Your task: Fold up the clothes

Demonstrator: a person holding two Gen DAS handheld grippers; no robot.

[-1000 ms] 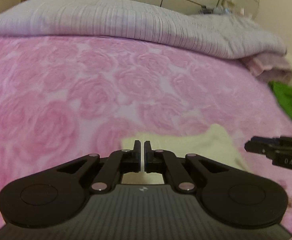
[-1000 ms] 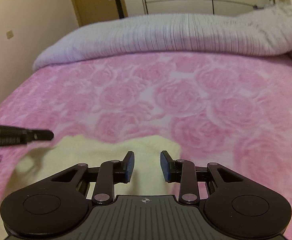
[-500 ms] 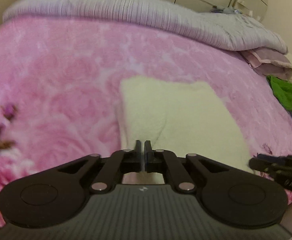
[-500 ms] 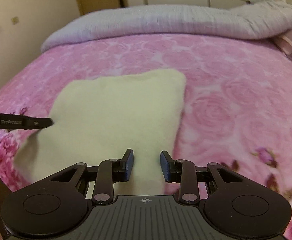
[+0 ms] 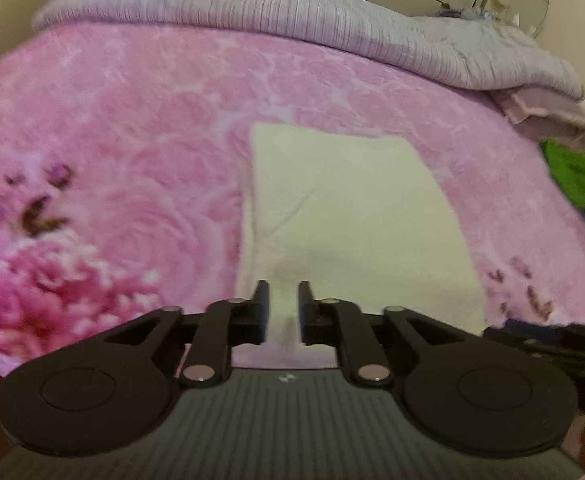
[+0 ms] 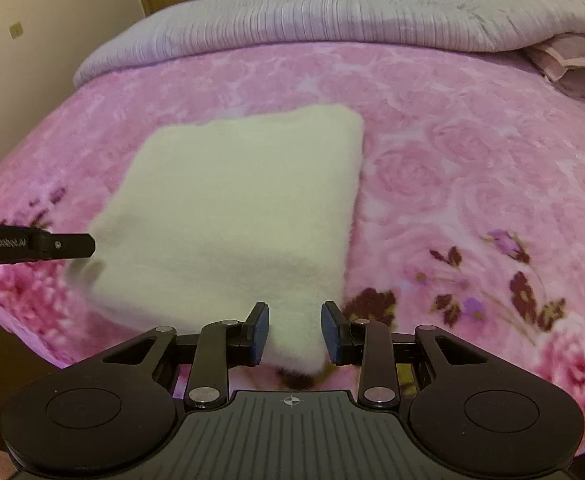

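A cream fleece garment (image 6: 244, 200) lies folded into a flat rectangle on the bed's pink rose-print blanket (image 6: 472, 160), near its front edge. The left gripper (image 5: 283, 306) has its fingers parted a little over the garment's near left corner, gripping nothing. The right gripper (image 6: 295, 332) stands wider apart, astride the near right corner, nothing clamped.

Folded cloth (image 6: 244, 200): plain cream, no pattern. Bed blanket (image 6: 472, 128): pink w/ paler rose print; darker magenta blooms & maroon-purple sprigs at 4 o'clock in right-wrist view, at 9 o'clock in left. Quilt (image 5: 292, 20) at 12 o'clock: pale lilac-grey, fine ribbed stripes. Green garment (image 5: 580, 180) at 3 o'clock. Left gripper (image 5: 284, 308) black; right gripper (image 6: 295, 334) black w/ blue pads (image 6: 261, 332).
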